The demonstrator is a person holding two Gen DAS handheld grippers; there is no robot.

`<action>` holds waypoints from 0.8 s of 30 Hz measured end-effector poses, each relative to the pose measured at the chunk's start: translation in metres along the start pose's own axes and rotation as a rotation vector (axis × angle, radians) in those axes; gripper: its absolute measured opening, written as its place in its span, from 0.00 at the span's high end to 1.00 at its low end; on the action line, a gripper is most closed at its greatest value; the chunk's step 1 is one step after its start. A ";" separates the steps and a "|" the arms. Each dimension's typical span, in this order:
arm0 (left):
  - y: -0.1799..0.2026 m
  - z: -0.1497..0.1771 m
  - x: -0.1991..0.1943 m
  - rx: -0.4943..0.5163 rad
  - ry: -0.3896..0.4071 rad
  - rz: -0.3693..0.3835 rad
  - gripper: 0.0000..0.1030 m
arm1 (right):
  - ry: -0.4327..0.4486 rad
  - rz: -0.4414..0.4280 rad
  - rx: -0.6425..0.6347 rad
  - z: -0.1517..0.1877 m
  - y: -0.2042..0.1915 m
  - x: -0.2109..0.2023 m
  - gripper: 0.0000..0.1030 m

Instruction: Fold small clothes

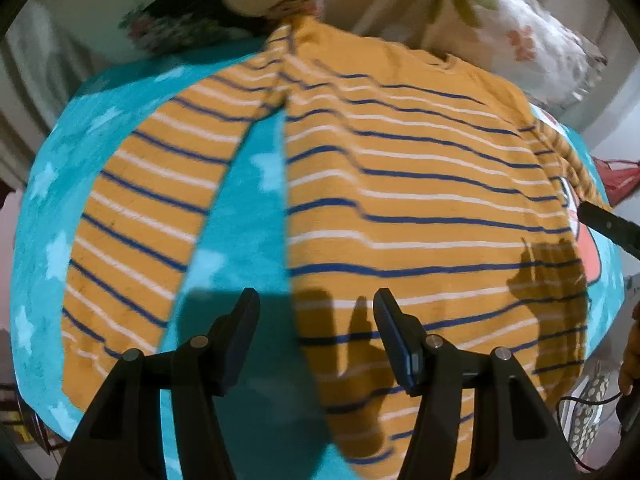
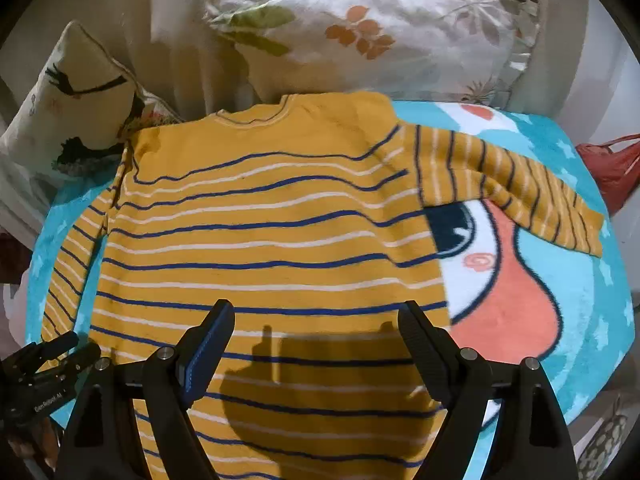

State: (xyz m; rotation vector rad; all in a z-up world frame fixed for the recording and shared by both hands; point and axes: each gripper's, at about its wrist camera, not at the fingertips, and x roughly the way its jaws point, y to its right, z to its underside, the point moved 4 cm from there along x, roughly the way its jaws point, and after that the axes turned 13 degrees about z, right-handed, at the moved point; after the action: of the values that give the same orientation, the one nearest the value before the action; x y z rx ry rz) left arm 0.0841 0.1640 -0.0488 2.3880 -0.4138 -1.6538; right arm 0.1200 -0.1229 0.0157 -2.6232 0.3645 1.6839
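Note:
A small mustard-yellow sweater (image 2: pixel 264 232) with blue and white stripes lies flat on a turquoise star blanket (image 2: pixel 568 280), collar away from me. Its right sleeve (image 2: pixel 512 188) stretches out to the right; its left sleeve (image 1: pixel 136 216) lies down along the body. My left gripper (image 1: pixel 316 304) is open and empty, hovering over the gap between left sleeve and body near the hem (image 1: pixel 400 240). My right gripper (image 2: pixel 316 320) is open and empty above the sweater's lower middle. The left gripper's fingertips (image 2: pixel 60 344) show at the lower left of the right wrist view.
A floral pillow (image 2: pixel 372 28) and a bird-print cushion (image 2: pixel 76 96) lie beyond the collar. A red bag (image 2: pixel 612 164) sits past the blanket's right edge. The blanket carries a white and orange cartoon print (image 2: pixel 508 304). A black cable (image 1: pixel 580 404) hangs at the near right.

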 end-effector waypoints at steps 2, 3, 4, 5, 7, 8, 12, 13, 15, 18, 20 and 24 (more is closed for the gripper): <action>-0.012 0.002 -0.002 -0.022 -0.002 0.006 0.44 | -0.013 -0.003 -0.008 0.001 -0.009 0.004 0.15; -0.019 0.003 -0.003 -0.033 -0.001 0.005 0.44 | -0.021 -0.008 -0.013 0.002 -0.014 0.006 0.15; -0.022 0.003 -0.004 -0.039 0.000 0.006 0.44 | -0.028 -0.011 -0.021 0.003 -0.020 0.008 0.15; -0.026 0.003 -0.005 -0.044 0.001 0.009 0.44 | -0.033 -0.012 -0.028 0.004 -0.024 0.010 0.15; -0.034 0.005 -0.008 -0.052 0.003 0.004 0.44 | -0.044 -0.017 -0.037 0.005 -0.034 0.013 0.15; -0.037 0.006 -0.010 -0.056 0.005 0.001 0.44 | -0.047 -0.020 -0.039 0.006 -0.038 0.013 0.15; -0.053 0.010 -0.016 -0.075 0.007 -0.014 0.43 | -0.058 -0.031 -0.052 0.008 -0.052 0.015 0.15; -0.057 0.011 -0.018 -0.079 0.010 -0.020 0.43 | -0.061 -0.034 -0.054 0.009 -0.055 0.016 0.15; -0.065 0.014 -0.022 -0.090 0.013 -0.036 0.43 | -0.069 -0.038 -0.061 0.010 -0.062 0.018 0.15; -0.082 0.021 -0.028 -0.116 0.015 -0.058 0.43 | -0.083 -0.044 -0.064 0.012 -0.070 0.021 0.15; -0.092 0.026 -0.030 -0.137 0.015 -0.070 0.43 | -0.091 -0.050 -0.068 0.013 -0.076 0.022 0.15; -0.105 0.033 -0.035 -0.165 0.019 -0.077 0.43 | -0.096 -0.057 -0.087 0.014 -0.086 0.020 0.15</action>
State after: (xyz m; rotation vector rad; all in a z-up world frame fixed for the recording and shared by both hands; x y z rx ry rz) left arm 0.0536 0.2740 -0.0637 2.3227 -0.1763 -1.6262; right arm 0.1322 -0.0411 -0.0191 -2.5712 0.2183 1.8395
